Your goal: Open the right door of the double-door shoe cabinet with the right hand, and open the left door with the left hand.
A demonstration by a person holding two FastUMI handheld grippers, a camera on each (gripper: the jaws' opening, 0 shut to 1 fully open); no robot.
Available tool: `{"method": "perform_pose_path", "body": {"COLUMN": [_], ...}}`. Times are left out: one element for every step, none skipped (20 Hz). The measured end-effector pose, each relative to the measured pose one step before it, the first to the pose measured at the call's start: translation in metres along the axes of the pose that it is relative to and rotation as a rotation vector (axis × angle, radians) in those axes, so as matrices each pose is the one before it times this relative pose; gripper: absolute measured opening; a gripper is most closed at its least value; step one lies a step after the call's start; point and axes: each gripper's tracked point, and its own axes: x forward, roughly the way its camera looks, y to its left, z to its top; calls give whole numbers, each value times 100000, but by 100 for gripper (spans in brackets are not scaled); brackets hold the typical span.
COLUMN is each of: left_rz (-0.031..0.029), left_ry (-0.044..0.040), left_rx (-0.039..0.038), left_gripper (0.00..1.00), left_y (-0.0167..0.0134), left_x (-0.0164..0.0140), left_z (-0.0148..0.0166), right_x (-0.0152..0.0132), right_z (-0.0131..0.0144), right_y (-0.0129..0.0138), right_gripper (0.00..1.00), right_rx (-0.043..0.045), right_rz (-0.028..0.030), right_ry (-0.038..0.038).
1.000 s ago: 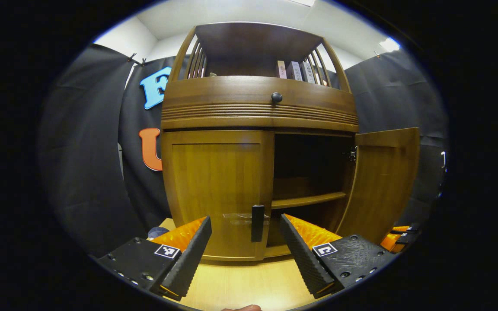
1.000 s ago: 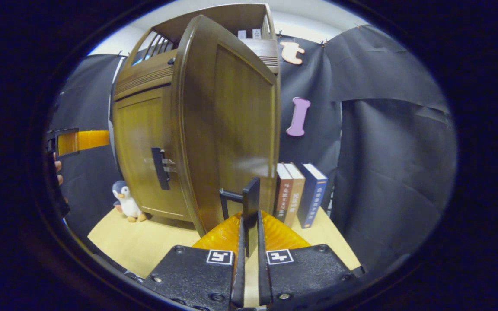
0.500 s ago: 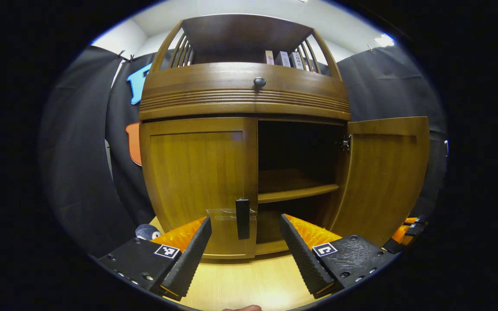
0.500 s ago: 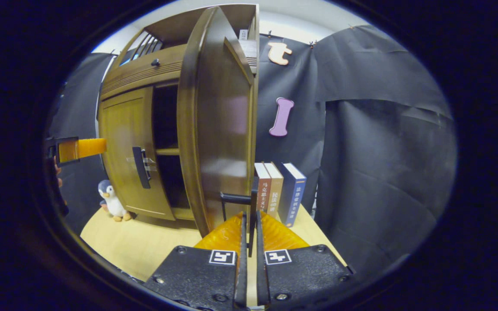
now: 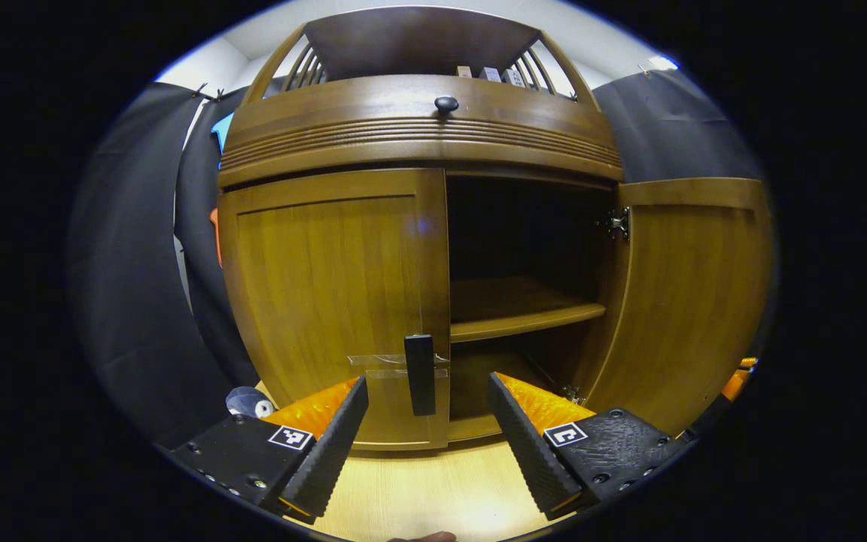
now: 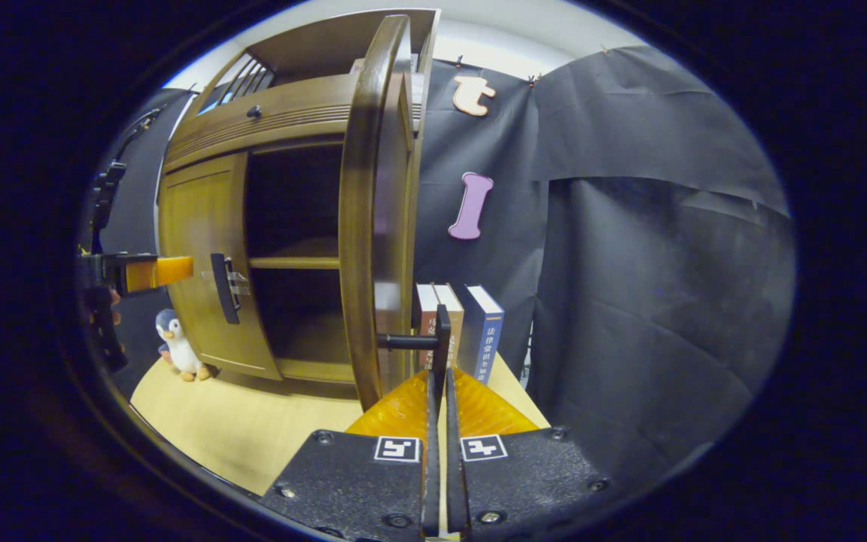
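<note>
The right door (image 6: 373, 211) has swung wider, right gripper (image 6: 439, 376) clamped on its handle (image 6: 441, 339). The left gripper (image 5: 426, 421), fingers spread, nears the left door handle (image 5: 419, 374).

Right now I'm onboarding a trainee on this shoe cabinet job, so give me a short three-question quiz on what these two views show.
1. True or false: the left door is shut.
2. What does the right hand-held gripper clamp? A) a book B) the right door's handle C) the drawer knob
3. Fill in: the left hand-held gripper is ____, short of the left door's handle.

Key: 1 true; 2 B; 3 open.
</note>
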Motion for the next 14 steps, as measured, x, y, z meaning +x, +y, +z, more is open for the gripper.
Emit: {"method": "perform_pose_path", "body": {"left_rz": [-256,-81,-140,239,-90,1,-29,334,182,358,-440,-362,475,750], "left_ry": [747,-1,754,322,360,114,239,163,287,225,5,-389,-998,-360], "left_rx": [-37,-162,-118,-319,-421,-617,-555,-718,-873,-1042,-1000,-393,29,248], "left_gripper": [96,96,96,96,100,96,100,96,96,96,100,96,100,96], "left_y": [-93,33,32,129,-4,33,71,96,34,-89,-155,-154,46,113], "left_x": [285,669,615,668,564,509,443,463,521,600,696,653,701,533], "left_z": [-290,-262,-256,-237,-128,-261,-76,-10,-208,-202,-114,-9,60,-160], "right_x": [-158,-119,-310,-188,-258,-337,-348,-126,-117,-174,-223,-281,-300,-452], "right_z": [-27,30,272,131,250,256,213,160,181,181,246,221,243,145], "right_y": [-744,-830,-1071,-1101,-863,-512,-60,-15,5,-7,11,-35,-75,24], "right_gripper": [7,7,7,7,7,7,7,7,7,7,7,7,7,7], "right_rx": [-19,-145,-33,359,996,1617,1950,1004,281,-554,-1092,-1256,-872,-362], "right_rz": [-1841,-2324,-2910,-2740,-1958,124,723,145,-336,240,344,-101,-395,-201], "right_ry": [-644,-1046,-1249,-1036,-524,-528,-537,-815,-1091,-934,-1231,-1213,-1055,-889]}}
